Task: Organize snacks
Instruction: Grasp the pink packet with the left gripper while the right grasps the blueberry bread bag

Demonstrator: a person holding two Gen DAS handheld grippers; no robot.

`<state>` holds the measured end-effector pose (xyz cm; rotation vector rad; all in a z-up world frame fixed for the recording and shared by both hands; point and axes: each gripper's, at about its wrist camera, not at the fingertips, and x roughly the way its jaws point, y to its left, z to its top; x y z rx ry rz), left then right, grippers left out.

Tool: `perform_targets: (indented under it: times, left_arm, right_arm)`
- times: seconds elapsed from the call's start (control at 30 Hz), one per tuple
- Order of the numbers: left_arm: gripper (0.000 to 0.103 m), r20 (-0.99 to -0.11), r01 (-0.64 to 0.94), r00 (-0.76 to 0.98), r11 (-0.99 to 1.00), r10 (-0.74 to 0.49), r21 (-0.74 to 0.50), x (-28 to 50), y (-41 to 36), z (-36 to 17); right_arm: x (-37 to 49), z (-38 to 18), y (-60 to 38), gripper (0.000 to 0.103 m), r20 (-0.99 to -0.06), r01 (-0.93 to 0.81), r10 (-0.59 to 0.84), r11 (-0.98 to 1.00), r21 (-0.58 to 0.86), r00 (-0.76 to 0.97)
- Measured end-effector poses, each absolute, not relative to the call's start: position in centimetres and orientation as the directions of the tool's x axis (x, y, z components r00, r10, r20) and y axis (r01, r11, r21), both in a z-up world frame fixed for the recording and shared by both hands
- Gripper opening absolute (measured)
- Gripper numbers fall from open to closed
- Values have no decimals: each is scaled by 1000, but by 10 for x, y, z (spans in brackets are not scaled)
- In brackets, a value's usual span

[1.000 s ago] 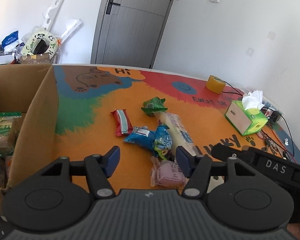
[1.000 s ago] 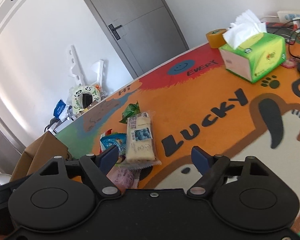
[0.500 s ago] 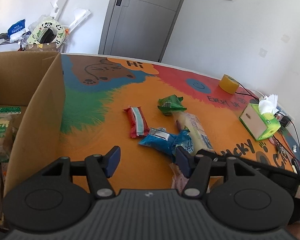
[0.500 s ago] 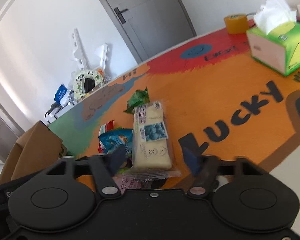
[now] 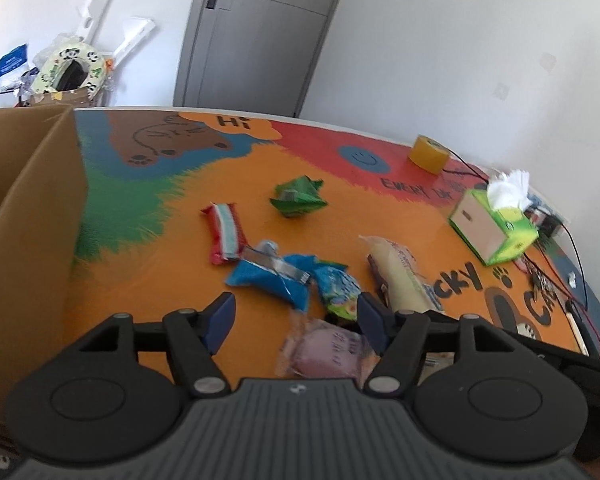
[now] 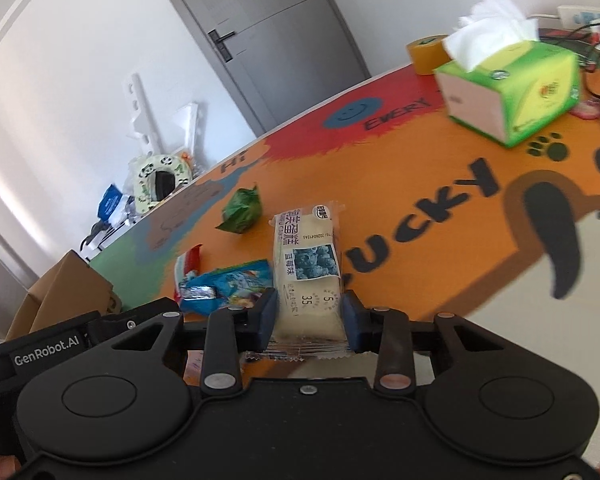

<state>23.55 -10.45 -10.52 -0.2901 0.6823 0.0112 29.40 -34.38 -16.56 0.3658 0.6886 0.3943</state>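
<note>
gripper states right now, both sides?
Left hand-held gripper: open, jaws just widened, nothing gripped; pink snack pack lies below.
Right hand-held gripper: jaws just closed on the cream cake pack.

Left wrist view: cardboard box point(image 5: 32, 216) cut off at the 9 o'clock edge, contents mostly hidden behind its wall. Pink snack packet point(image 5: 326, 354) at 6 o'clock motion-blurred, print unreadable, near edge hidden by the gripper body. Right wrist view: red-striped packet point(image 6: 188, 266) partly hidden behind the blue packet point(image 6: 230, 284).
</note>
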Motion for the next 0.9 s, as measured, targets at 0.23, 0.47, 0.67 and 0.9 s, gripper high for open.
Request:
perform_targets:
  times: [0.23, 0.47, 0.67, 0.9]
  left_arm:
    - [77, -631, -55, 770, 976, -93, -211, 236, -128, -112]
    - [78, -669, -30, 738, 986, -91, -167, 239, -144, -126]
    - [78, -665, -37, 743, 989, -70, -145, 240, -144, -131]
    - [59, -650, -33, 757, 992, -56, -124, 240, -143, -133]
  right_arm:
    - [278, -165, -361, 36, -543, -192, 422, 882, 429, 726]
    - [266, -163, -371, 41, -541, -184, 396, 896, 404, 742]
    - [269, -163, -367, 59, -524, -198, 391, 901, 386, 757]
    - [276, -166, -359, 67, -527, -202, 386, 906, 373, 757]
